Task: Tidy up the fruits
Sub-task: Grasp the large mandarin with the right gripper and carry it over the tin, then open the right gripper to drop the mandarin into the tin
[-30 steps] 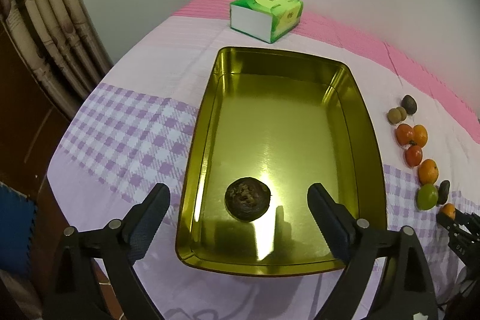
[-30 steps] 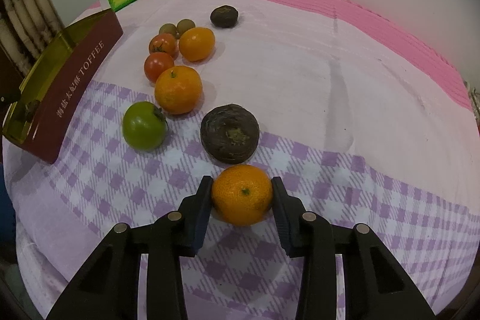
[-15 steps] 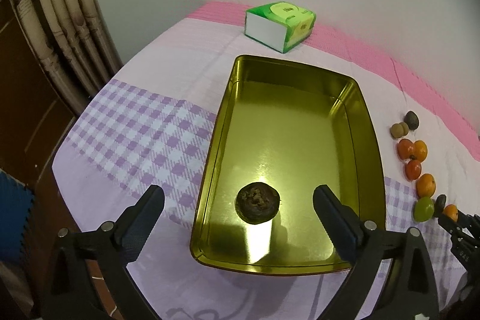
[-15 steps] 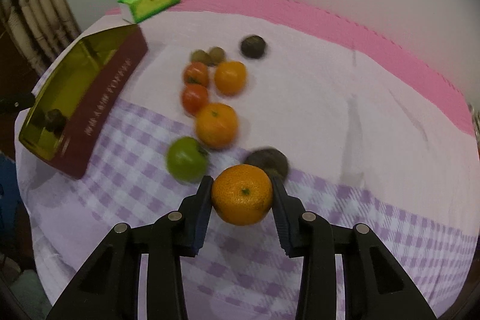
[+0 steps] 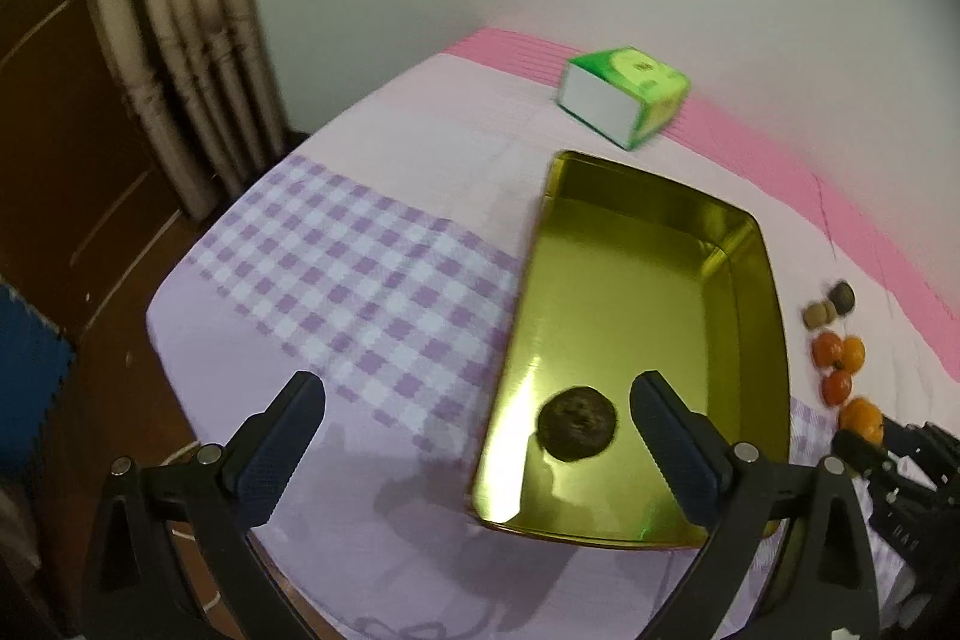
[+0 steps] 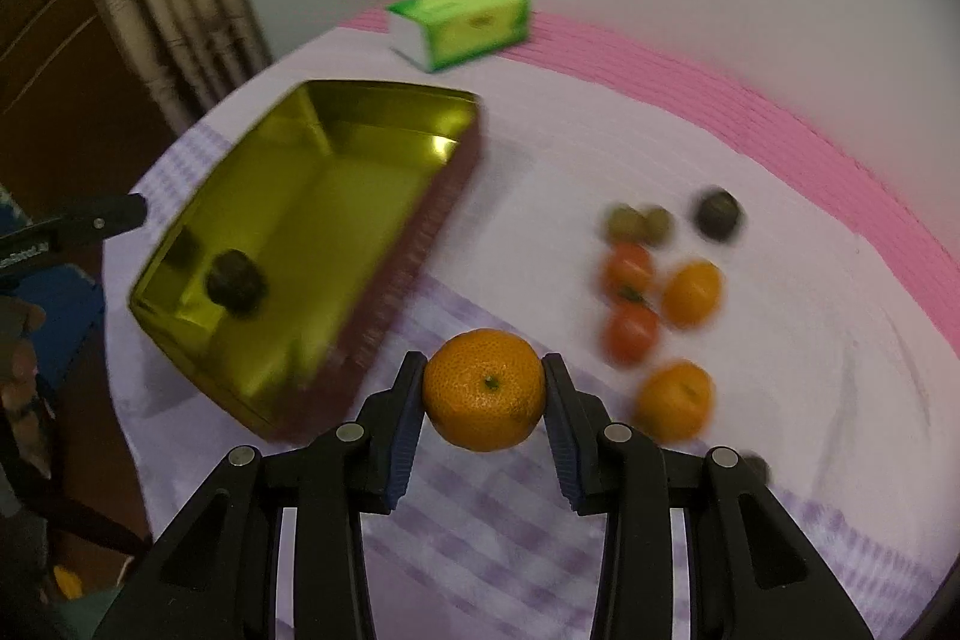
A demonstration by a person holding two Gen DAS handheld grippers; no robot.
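Observation:
My right gripper (image 6: 485, 382) is shut on an orange (image 6: 485, 391) and holds it in the air, just right of the gold tray (image 6: 312, 196). One dark wrinkled fruit (image 6: 235, 277) lies inside that tray. Several loose fruits sit on the cloth to the right: two tomatoes (image 6: 627, 271), two oranges (image 6: 693, 293), small brownish ones (image 6: 639, 223) and a dark one (image 6: 717, 214). My left gripper (image 5: 478, 388) hangs over the near left corner of the tray (image 5: 774, 340), its jaws opening wide with nothing gripped. The dark fruit (image 5: 577, 423) lies below them.
A green tissue box (image 5: 624, 94) stands behind the tray near the pink strip. The checked cloth (image 5: 372, 268) covers the table, whose left edge drops off toward a curtain (image 5: 180, 40) and dark wooden panels. The right gripper's black frame (image 5: 900, 466) shows at the left view's right edge.
My right gripper has lifted the orange off the cloth and carried it left toward the tray. My left gripper has drawn back to the left and spread its jaws wider.

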